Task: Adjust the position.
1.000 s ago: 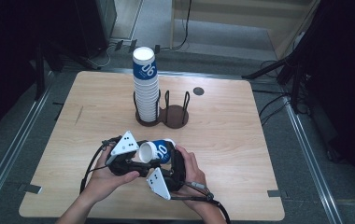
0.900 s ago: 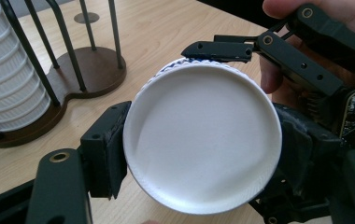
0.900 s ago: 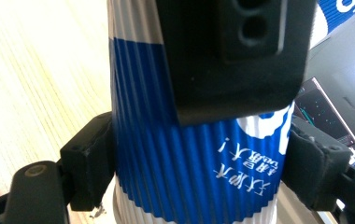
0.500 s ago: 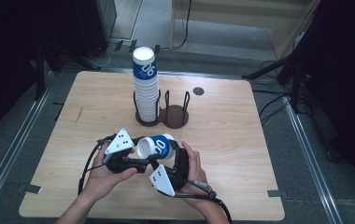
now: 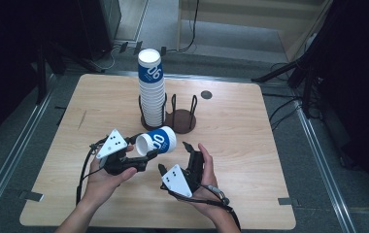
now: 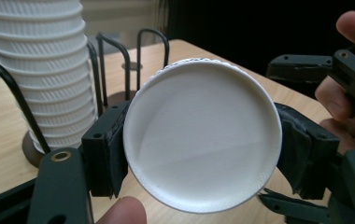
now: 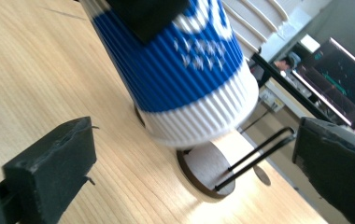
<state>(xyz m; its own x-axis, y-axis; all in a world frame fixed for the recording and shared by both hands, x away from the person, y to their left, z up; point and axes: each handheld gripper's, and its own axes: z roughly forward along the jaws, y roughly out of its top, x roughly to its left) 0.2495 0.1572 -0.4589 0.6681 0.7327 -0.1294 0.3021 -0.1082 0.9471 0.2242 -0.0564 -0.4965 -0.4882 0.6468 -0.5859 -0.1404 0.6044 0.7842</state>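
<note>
A blue and white ribbed paper cup (image 5: 157,141) lies sideways in the air over the table. My left gripper (image 5: 139,151) is shut on it near its base. In the left gripper view the cup's white base (image 6: 202,142) faces the camera, with a black pad pressed on each side. My right gripper (image 5: 175,158) sits just to the right of the cup and nearer to me. Its jaws have just been opening and now stand wide apart. In the right gripper view the cup (image 7: 180,70) hangs ahead of and above the right gripper (image 7: 196,172), touching neither pad.
A tall stack of upturned cups (image 5: 151,90) stands in a black wire holder at the table's middle back. An empty holder (image 5: 181,120) with a round brown base stands beside it. A dark round plug (image 5: 206,94) sits behind. The wooden table (image 5: 270,160) is bare on the right.
The right gripper's jaws have spread wide and come off the cup, drawing back a little toward me. The left gripper keeps hold of the cup.
</note>
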